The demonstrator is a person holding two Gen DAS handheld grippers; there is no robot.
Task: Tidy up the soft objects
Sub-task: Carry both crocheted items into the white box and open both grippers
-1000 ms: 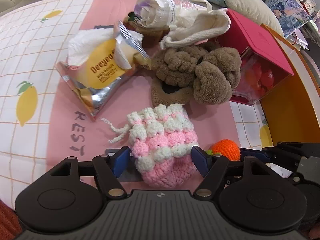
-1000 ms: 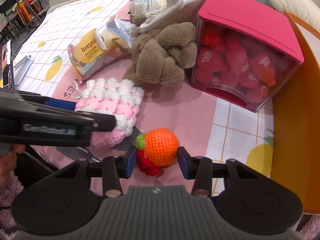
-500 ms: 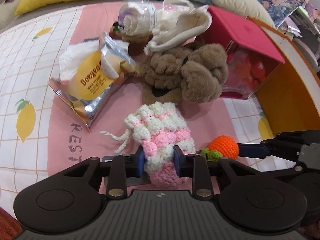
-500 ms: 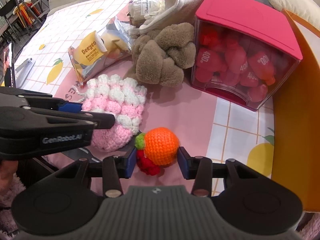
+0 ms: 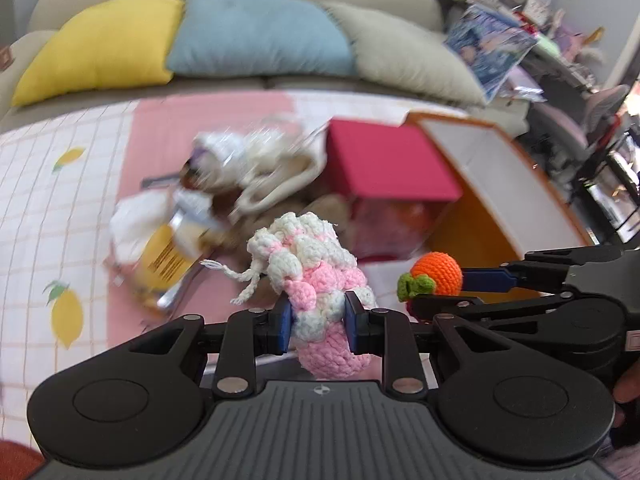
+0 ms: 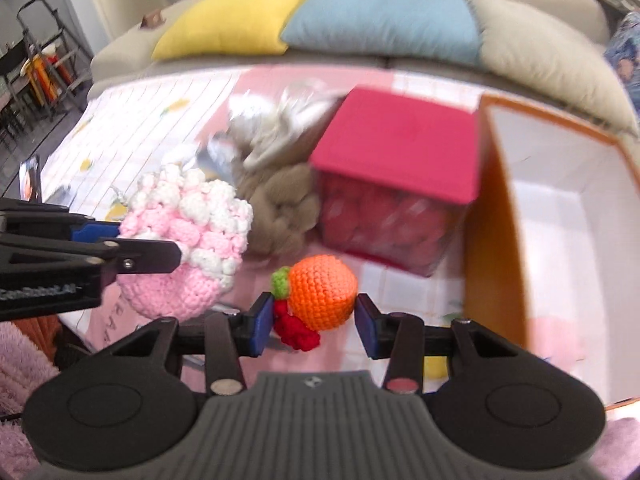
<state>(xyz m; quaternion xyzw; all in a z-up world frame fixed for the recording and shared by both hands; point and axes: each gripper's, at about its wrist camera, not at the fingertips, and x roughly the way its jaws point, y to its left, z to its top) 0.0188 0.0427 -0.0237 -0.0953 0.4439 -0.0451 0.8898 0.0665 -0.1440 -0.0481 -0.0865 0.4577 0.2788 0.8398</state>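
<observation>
We see our left gripper (image 5: 314, 328) clenched on the pink-and-white crocheted pouch (image 5: 320, 280), its blue pads (image 5: 285, 326) pressing into the yarn at the pouch's narrow middle, so the jaws stand fairly close together. The pouch hangs clear above the pink lemon-print cloth (image 5: 60, 200), drawstring (image 5: 240, 280) dangling to its left. Our right gripper (image 6: 314, 322) grips the orange crocheted fruit (image 6: 322, 298) between moderately spread pads, the green leaf (image 6: 281, 282) and red knitted bit (image 6: 298, 330) at the left pad. Both toys are held side by side, near each other, just in front of the orange box (image 6: 496, 248) with its white inside.
</observation>
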